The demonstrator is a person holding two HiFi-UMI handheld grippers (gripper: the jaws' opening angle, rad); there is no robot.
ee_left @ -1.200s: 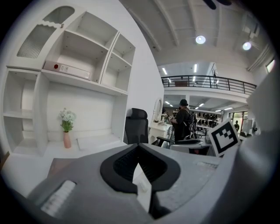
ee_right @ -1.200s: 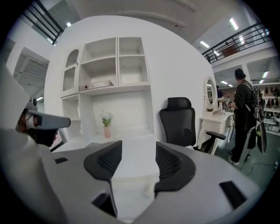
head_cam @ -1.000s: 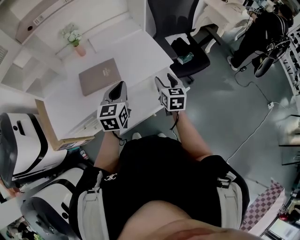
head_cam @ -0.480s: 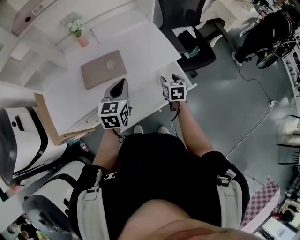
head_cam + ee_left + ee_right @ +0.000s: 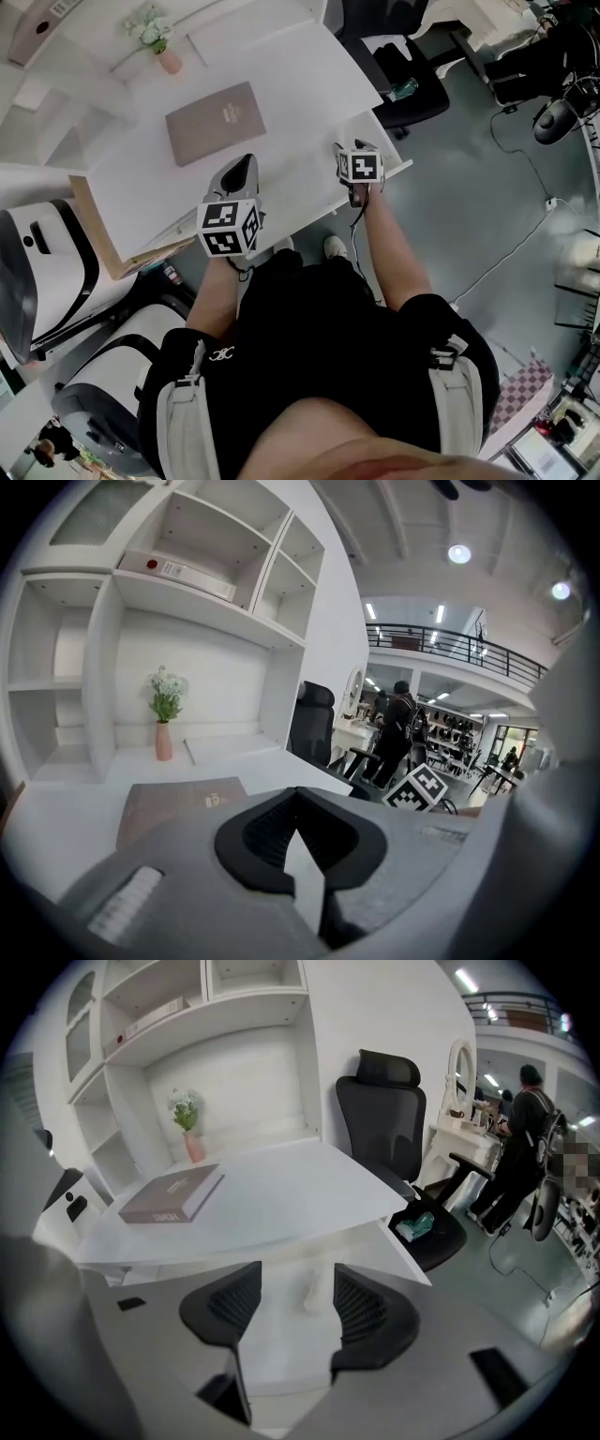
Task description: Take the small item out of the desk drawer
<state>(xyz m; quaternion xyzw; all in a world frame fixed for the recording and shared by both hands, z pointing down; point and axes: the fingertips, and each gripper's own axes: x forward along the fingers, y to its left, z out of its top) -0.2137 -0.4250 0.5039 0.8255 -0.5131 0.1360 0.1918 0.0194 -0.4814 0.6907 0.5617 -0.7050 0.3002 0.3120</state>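
Over the last second the right gripper (image 5: 298, 1281) was carried forward and down from above the white desk (image 5: 300, 89) to its front edge, near the right corner. The left gripper (image 5: 245, 166) was kept roughly where it had been, over the front edge further left. This was judged to be the approach to the pull, so the task was at its start. The drawer front (image 5: 281, 1326) appeared closed, and the small item could not be seen in any view; it was presumed to be inside.

The desk top was seen as smooth, matt and flat, with a squared front edge. A black mesh-backed office chair (image 5: 409, 82) stood off the right edge. A brown, hard-cover book (image 5: 216, 122) lay flat near the middle.

The right gripper's ribbed black pads were held well apart, with 1 pale, slim, rounded handle (image 5: 314, 1295) framed between them but not touched. The left gripper's pads were closed tip to tip on nothing.
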